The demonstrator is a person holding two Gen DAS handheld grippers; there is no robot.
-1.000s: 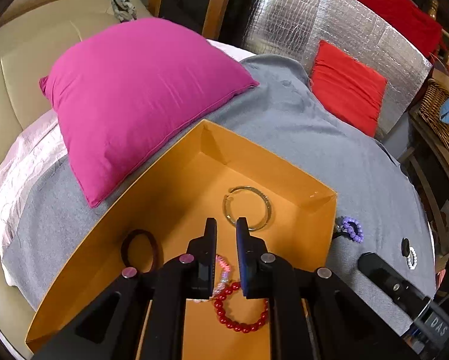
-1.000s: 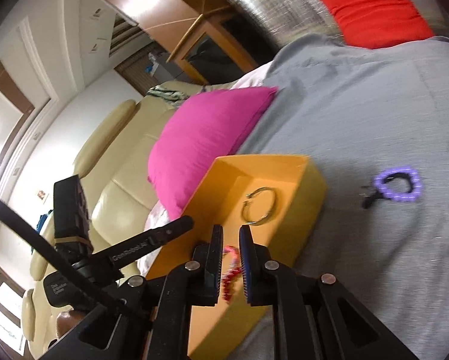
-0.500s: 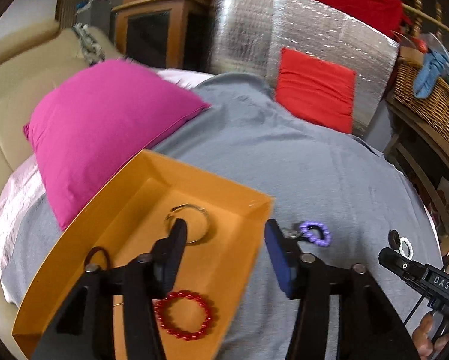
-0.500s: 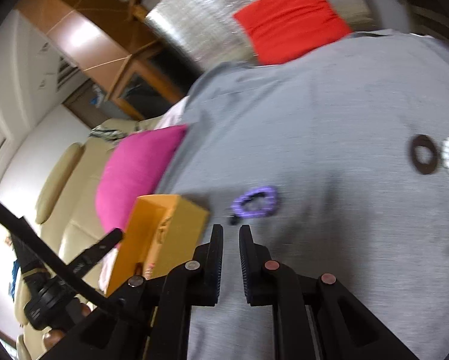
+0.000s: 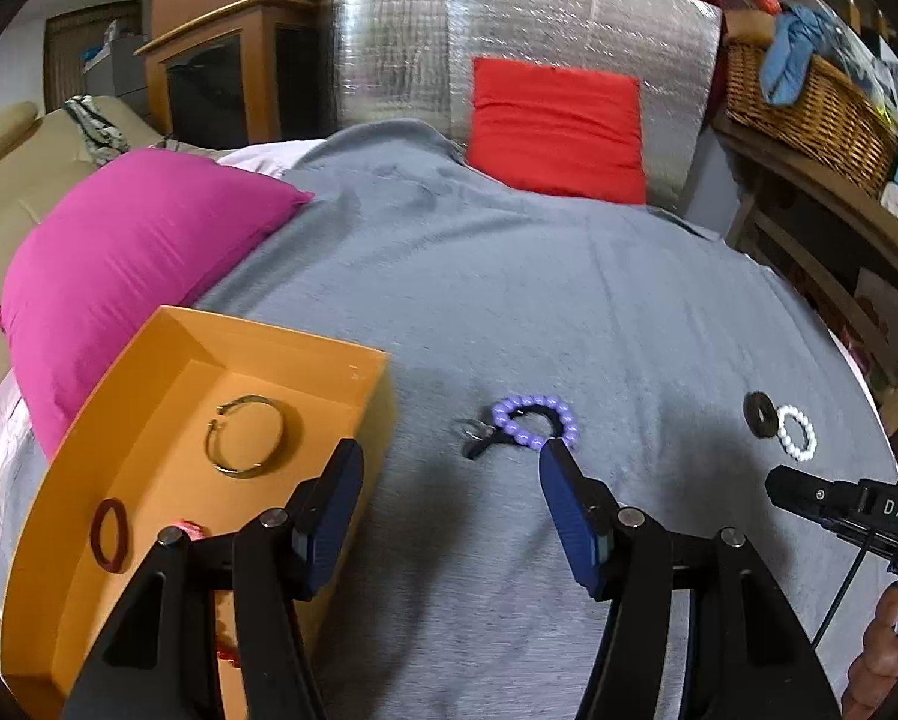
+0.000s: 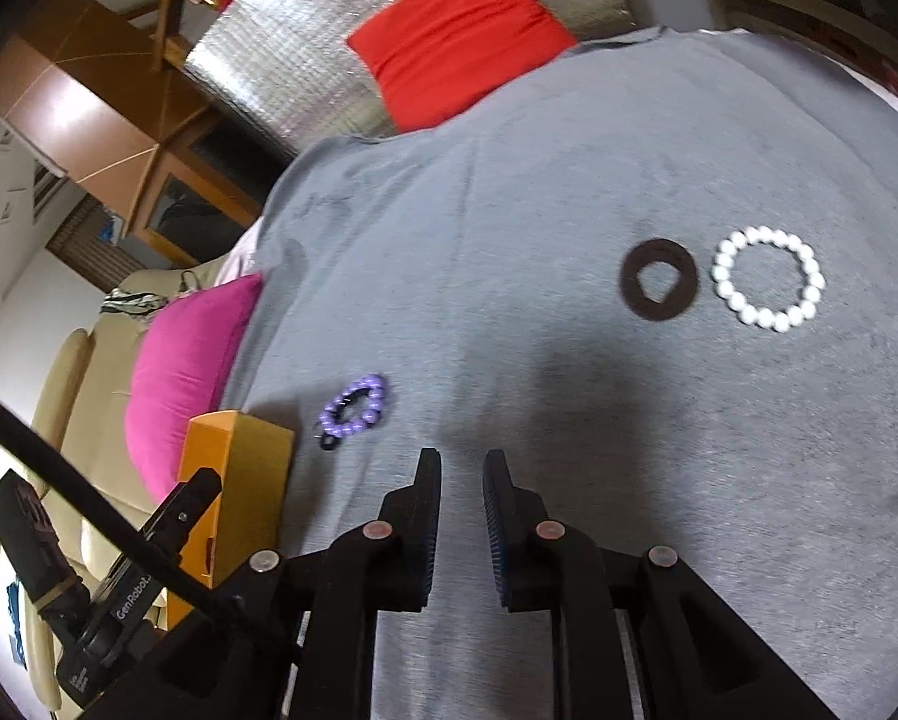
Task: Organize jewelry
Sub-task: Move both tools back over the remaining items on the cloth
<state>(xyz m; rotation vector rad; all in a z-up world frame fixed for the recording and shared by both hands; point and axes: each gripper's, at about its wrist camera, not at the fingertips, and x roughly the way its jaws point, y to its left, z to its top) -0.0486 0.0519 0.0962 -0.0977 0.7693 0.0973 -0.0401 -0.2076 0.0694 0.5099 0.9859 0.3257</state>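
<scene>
A purple bead bracelet with a small keyring lies on the grey blanket, just beyond my left gripper. Its jaws are opening and nothing is between them. To the left, the orange box holds a gold hoop, a dark red band and a red bead bracelet partly hidden behind my fingers. My right gripper hovers over bare blanket. Its jaws are opening, the gap narrow and empty. Ahead to its right lie a black flat ring and a white bead bracelet. The purple bracelet is ahead on its left.
A magenta pillow rests against the box's far left side. A red cushion leans on a silver foil panel at the back. A wicker basket sits on a shelf at right, and a beige sofa at left.
Both grippers have swung right, away from the orange box and out over the blanket. The left jaws went from shut to wide apart. The right jaws' gap has widened slightly.
</scene>
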